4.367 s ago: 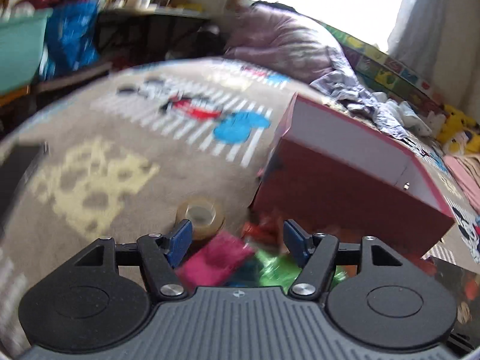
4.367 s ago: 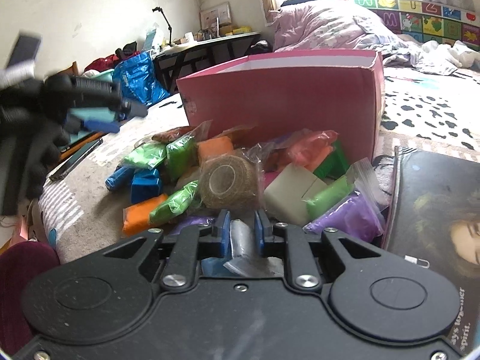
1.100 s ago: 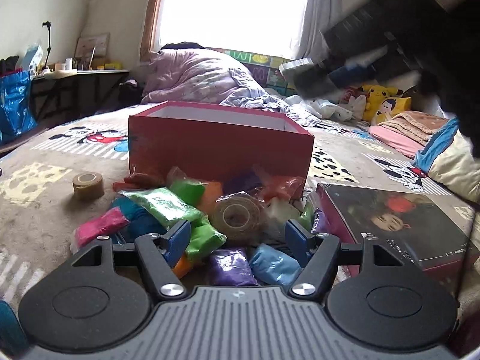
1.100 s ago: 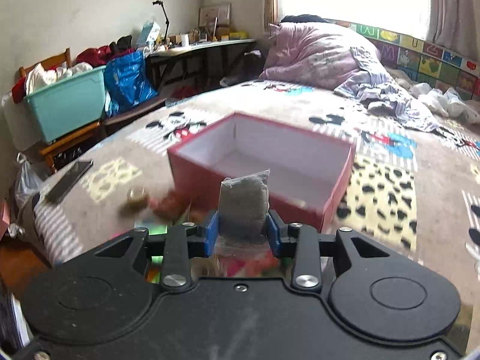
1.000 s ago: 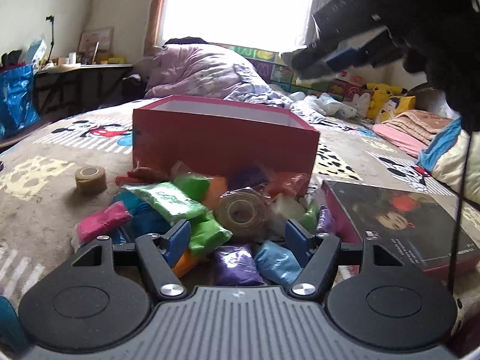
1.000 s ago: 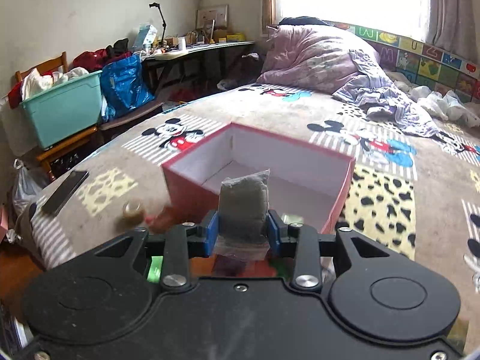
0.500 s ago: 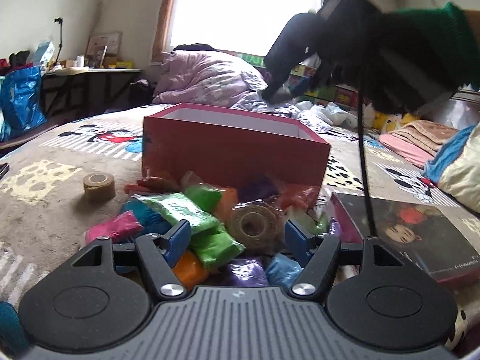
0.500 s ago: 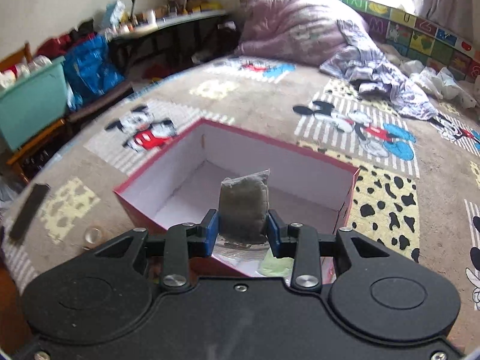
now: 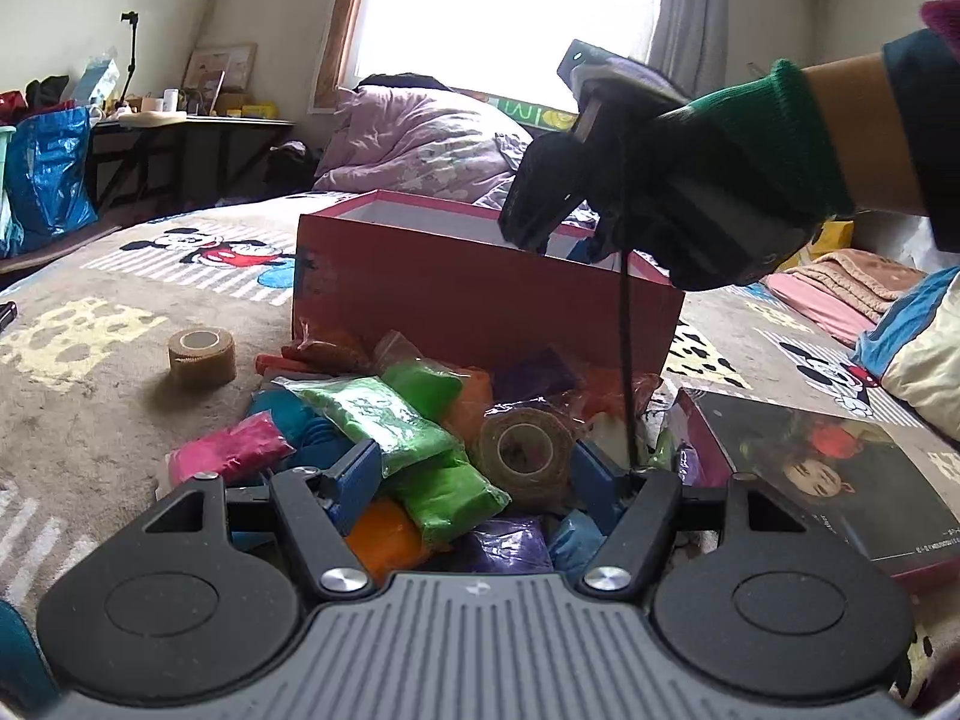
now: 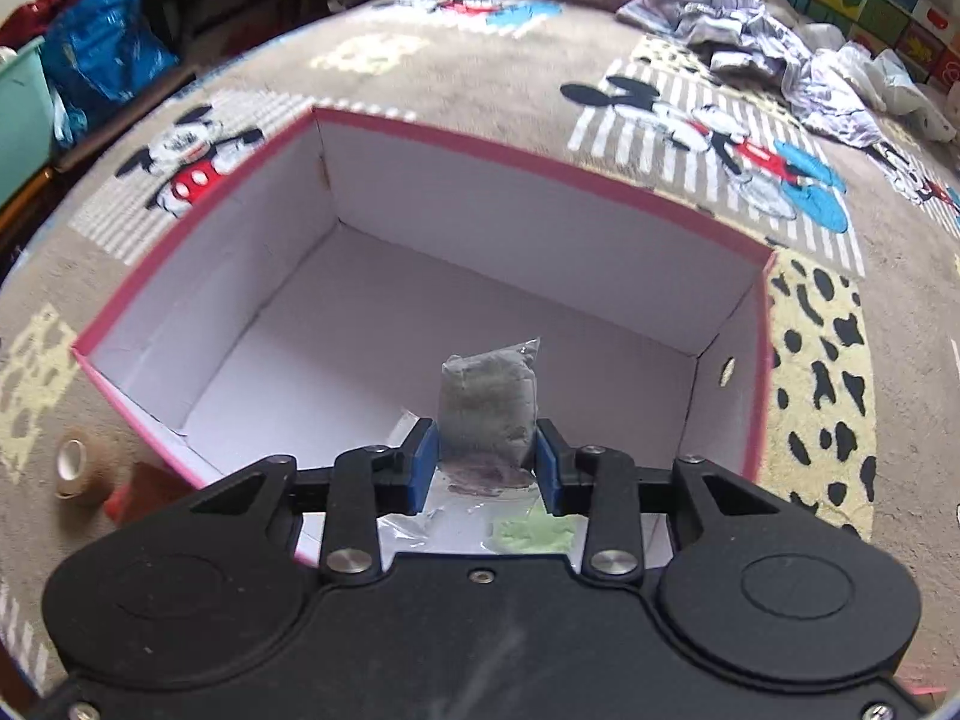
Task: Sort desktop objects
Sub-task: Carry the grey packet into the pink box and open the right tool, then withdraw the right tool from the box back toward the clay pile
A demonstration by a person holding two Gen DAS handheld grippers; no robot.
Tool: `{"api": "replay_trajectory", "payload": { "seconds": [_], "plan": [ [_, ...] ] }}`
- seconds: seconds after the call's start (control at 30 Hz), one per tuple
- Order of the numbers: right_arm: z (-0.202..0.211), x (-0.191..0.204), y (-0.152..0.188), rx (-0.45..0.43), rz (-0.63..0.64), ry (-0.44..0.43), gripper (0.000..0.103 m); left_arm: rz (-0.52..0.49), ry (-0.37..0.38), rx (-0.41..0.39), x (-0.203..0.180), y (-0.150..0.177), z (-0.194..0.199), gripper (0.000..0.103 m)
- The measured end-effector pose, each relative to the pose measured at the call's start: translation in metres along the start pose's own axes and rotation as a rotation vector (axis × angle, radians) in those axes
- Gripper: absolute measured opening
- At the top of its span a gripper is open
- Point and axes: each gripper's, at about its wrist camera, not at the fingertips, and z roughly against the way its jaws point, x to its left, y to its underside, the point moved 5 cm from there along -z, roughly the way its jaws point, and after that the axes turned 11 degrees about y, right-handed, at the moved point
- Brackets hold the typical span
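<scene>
Holding the small grey clay packet in clear plastic [image 10: 487, 402], the right gripper [image 10: 487, 465] pinches its lower end over the open pink cardboard box with white lining [image 10: 540, 228], centre of the right wrist view. Packet's long axis runs toward the frame top, free end pointing at the box's far wall. Judgement: lower toward the white floor beside the pale green packet [image 10: 531, 534] before letting go. Left gripper [image 9: 477, 480] hangs spread over the pile of coloured packets [image 9: 384, 420], bottom centre.

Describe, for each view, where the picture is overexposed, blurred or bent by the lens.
Left wrist view: the window is blown out white, and the gloved hand is dark against it. Right wrist view: the rug is blurred, the pink box rim bows outward.
</scene>
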Motion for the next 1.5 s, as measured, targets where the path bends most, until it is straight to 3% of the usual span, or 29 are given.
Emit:
{"api": "replay_trajectory", "payload": {
  "seconds": [0.27,0.43,0.57,0.73,0.87,0.93,1.17,1.3,1.5],
  "plan": [
    [-0.026,0.011,-0.001,0.077,0.02,0.029,0.035,0.003,-0.004,0.003,0.002,0.001,-0.001,0.069],
    [-0.018,0.004,-0.002,0.045,-0.024,0.008,0.051,0.0,-0.004,-0.002,0.001,0.0,-0.001,0.069],
    [0.008,-0.008,-0.004,-0.059,-0.092,-0.025,0.055,-0.004,0.0,-0.015,0.001,-0.001,0.001,0.069],
    [0.071,-0.021,0.008,-0.265,-0.159,-0.091,0.058,-0.017,0.005,-0.04,-0.002,-0.003,0.005,0.069],
    [0.123,-0.025,0.042,-0.399,-0.186,-0.178,0.063,-0.031,0.004,-0.049,-0.006,-0.003,0.008,0.069],
    [0.14,-0.027,0.068,-0.425,-0.191,-0.208,0.065,-0.046,0.007,-0.046,-0.009,-0.001,0.009,0.069],
    [0.152,-0.044,0.168,-0.421,-0.329,-0.261,0.067,-0.104,0.022,-0.012,-0.02,0.008,0.018,0.069],
    [0.152,-0.071,0.205,-0.406,-0.437,-0.277,0.07,-0.153,0.065,0.031,-0.023,0.016,0.026,0.069],
    [0.138,-0.071,0.261,-0.367,-0.508,-0.304,0.072,-0.175,0.028,0.068,-0.01,0.022,0.022,0.069]
  ]
}}
